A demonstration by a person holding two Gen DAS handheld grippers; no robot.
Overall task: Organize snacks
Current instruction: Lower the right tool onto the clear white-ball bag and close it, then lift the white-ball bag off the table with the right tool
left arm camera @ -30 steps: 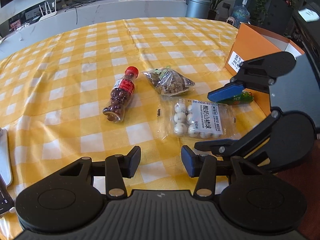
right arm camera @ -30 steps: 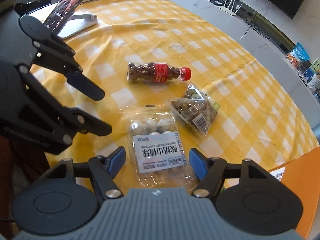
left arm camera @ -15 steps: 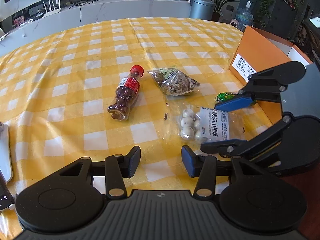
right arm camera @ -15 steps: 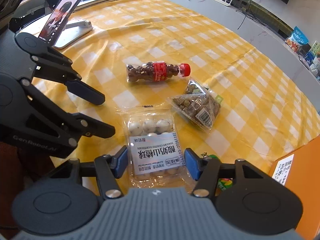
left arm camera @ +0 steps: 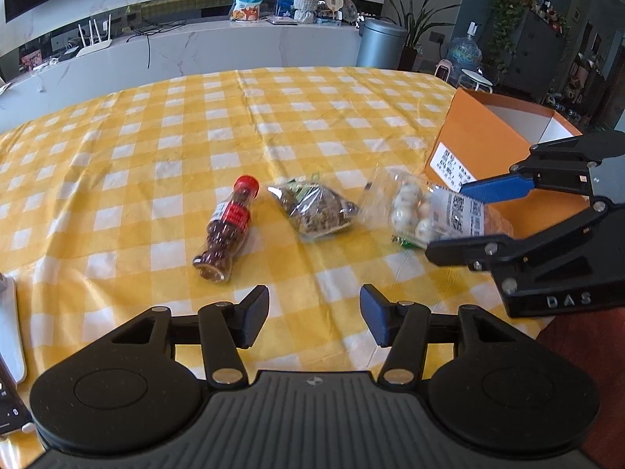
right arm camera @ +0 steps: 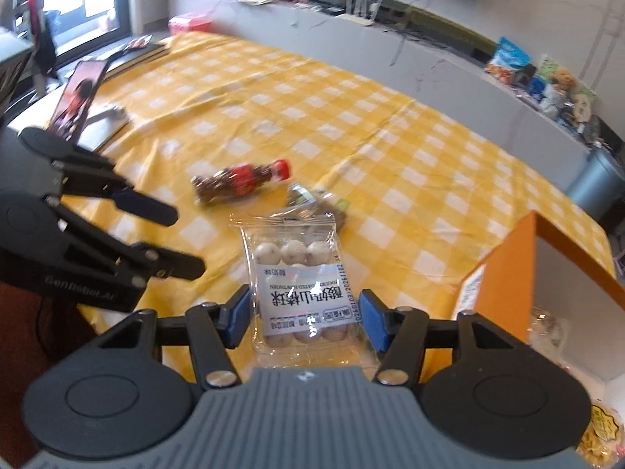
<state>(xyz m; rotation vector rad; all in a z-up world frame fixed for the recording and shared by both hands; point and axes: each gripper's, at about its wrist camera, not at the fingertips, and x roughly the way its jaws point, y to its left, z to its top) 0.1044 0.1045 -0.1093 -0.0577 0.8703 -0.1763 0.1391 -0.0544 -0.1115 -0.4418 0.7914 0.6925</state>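
Across the whole scene spreads a table under a yellow-and-white checked cloth, and I take the orange cardboard box, open at the top and standing near the table's edge, as my landmark. Inside the box, seen from my right wrist, lie a clear crinkled packet and a yellow wrapped snack. On the cloth well away from the box, a small bottle with a red cap and red label, full of dark round candies, lies on its side. Between that bottle and the box sits a clear bag of brown nutty pieces, apart from both. My right gripper holds a clear pack of white balls with a printed white label; both blue pads press on the pack's two sides and it is raised off the cloth, just beside the box's near wall. Under the pack, close to the box, a sliver of green wrapper peeks out on the cloth. My left gripper hangs over bare cloth on the side of the bottle and bag away from the box, its jaws about halfway apart and widening, with nothing between them. Far from the box, at the opposite table edge, a phone on a stand shows in the right wrist view.
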